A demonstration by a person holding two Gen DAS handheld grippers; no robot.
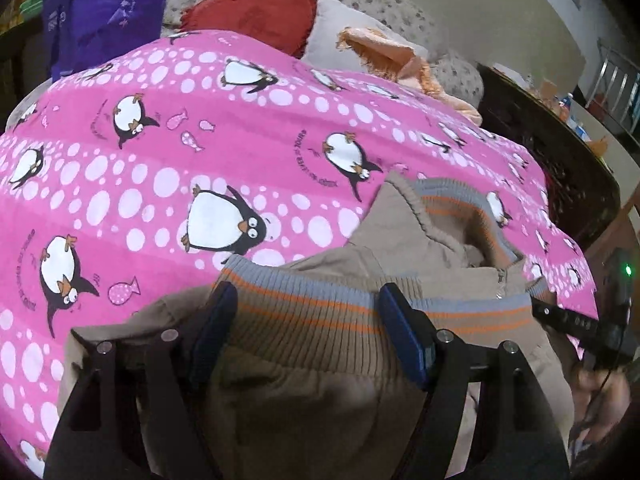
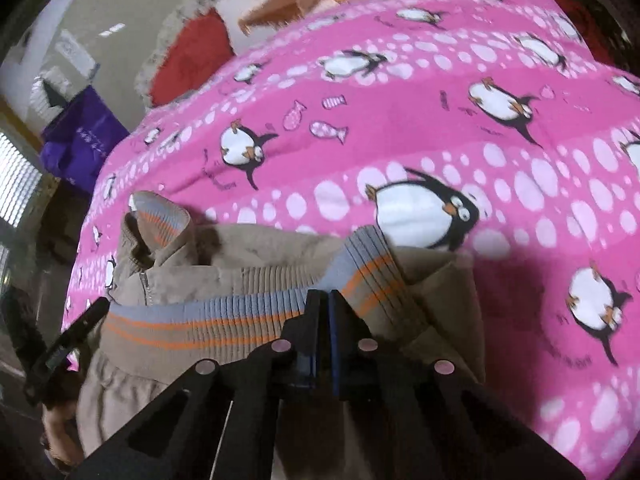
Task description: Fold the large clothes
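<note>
A tan jacket (image 1: 328,384) with a ribbed hem band (image 1: 312,312) striped grey and orange lies on a bed covered by a pink penguin-print sheet (image 1: 160,160). My left gripper (image 1: 308,300) is open, its blue-padded fingers (image 1: 216,320) standing either side of the band. In the right wrist view the jacket (image 2: 224,252) lies bunched, and my right gripper (image 2: 326,296) is shut on the ribbed band (image 2: 240,320) at its near edge. The other gripper's black tip (image 2: 68,344) shows at the left.
Behind the sheet lie a red cushion (image 1: 256,12), a floral pillow (image 1: 380,4) and an orange cloth (image 1: 392,56). A purple bag (image 1: 100,4) stands at the far left. A dark cluttered table (image 1: 560,136) stands to the right.
</note>
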